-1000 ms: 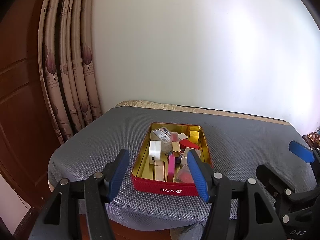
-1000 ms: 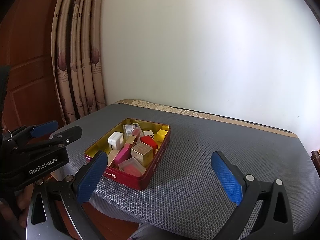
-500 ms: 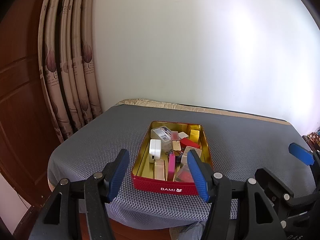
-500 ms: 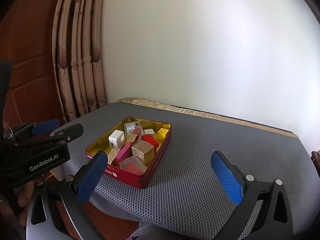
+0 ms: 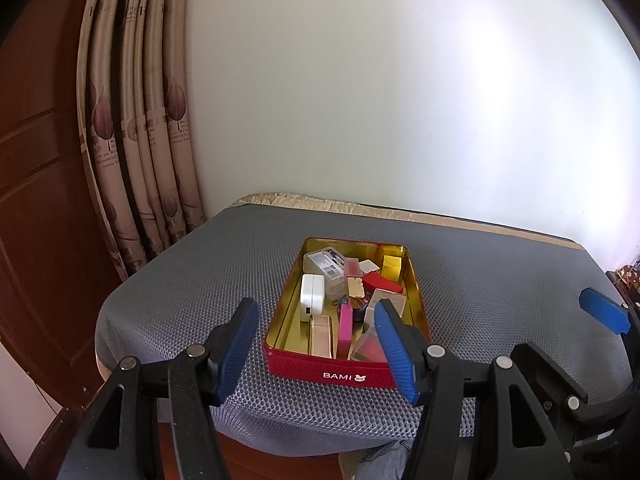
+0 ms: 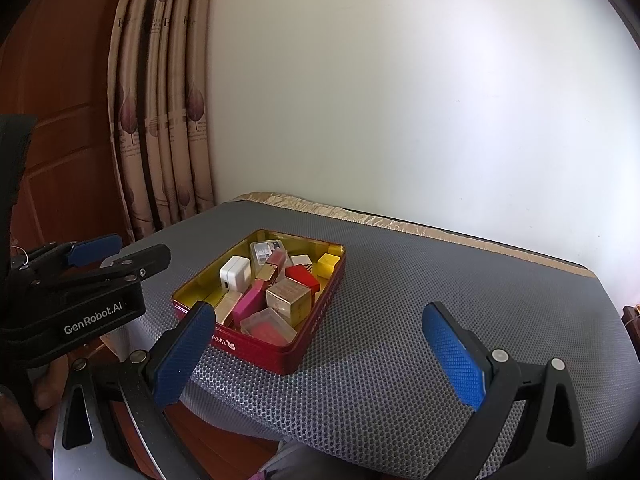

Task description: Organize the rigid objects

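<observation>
A red tin [image 5: 344, 374] marked BAMI, gold inside, sits near the front edge of a grey mesh-covered table [image 5: 200, 280]. It holds several small rigid items: a white charger [image 5: 312, 299], a pink box [image 5: 345, 328], a red box [image 5: 382, 282] and a yellow cube [image 5: 392, 262]. My left gripper [image 5: 316, 350] is open and empty, just in front of the tin. In the right wrist view the tin [image 6: 280, 356] lies left of centre. My right gripper [image 6: 320, 356] is wide open and empty, over the table's front, to the right of the tin.
A patterned curtain [image 5: 132, 120] and a wooden door [image 5: 36, 200] stand at the left. A white wall [image 5: 400, 100] runs behind the table. Bare grey mat [image 6: 460, 280] lies right of the tin. The table's front edge drops off just below the grippers.
Both grippers have drifted slightly nearer the tin and a little higher. The jaws stay open and nothing in the tin has moved.
</observation>
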